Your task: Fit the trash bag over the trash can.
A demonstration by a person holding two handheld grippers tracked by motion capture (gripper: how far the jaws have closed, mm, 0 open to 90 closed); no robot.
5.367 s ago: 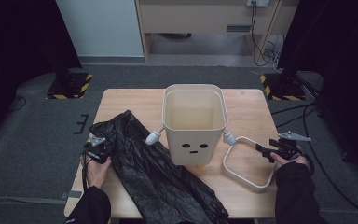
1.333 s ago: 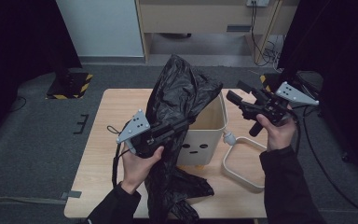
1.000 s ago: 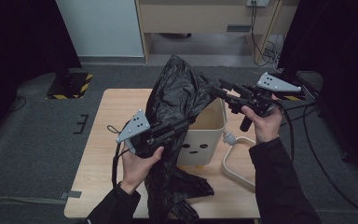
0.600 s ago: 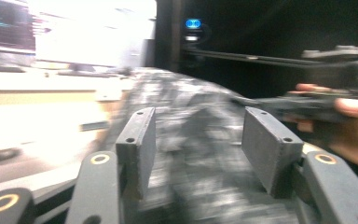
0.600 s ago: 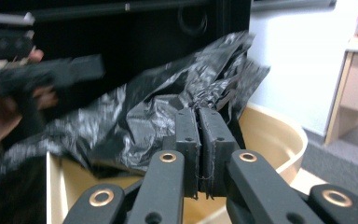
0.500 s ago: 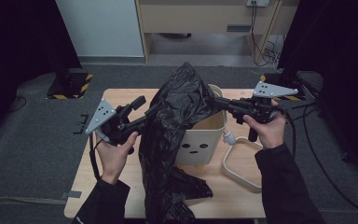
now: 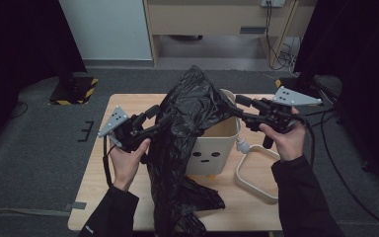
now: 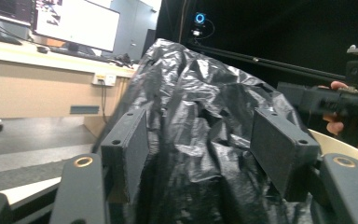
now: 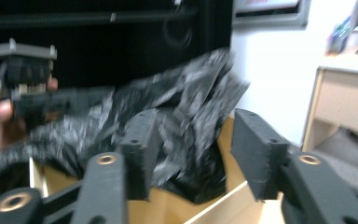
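Nearest me, the tail of the black plastic bag (image 7: 177, 197) trails over the front of the desk (image 7: 94, 207), and a cream ring-shaped frame (image 7: 256, 173) lies flat at my right. My left gripper (image 7: 159, 114) has just been opening; its jaws stand apart, with bag film bunched between them but neither pad pressing on it. Beyond that, the bag rises in a peak and drapes over the near rim of the cream bin (image 7: 217, 143), which stands upright mid-desk. My right gripper (image 7: 240, 109) has also just been opening above the bin's mouth, jaws apart, the bag's edge lying loose between them.
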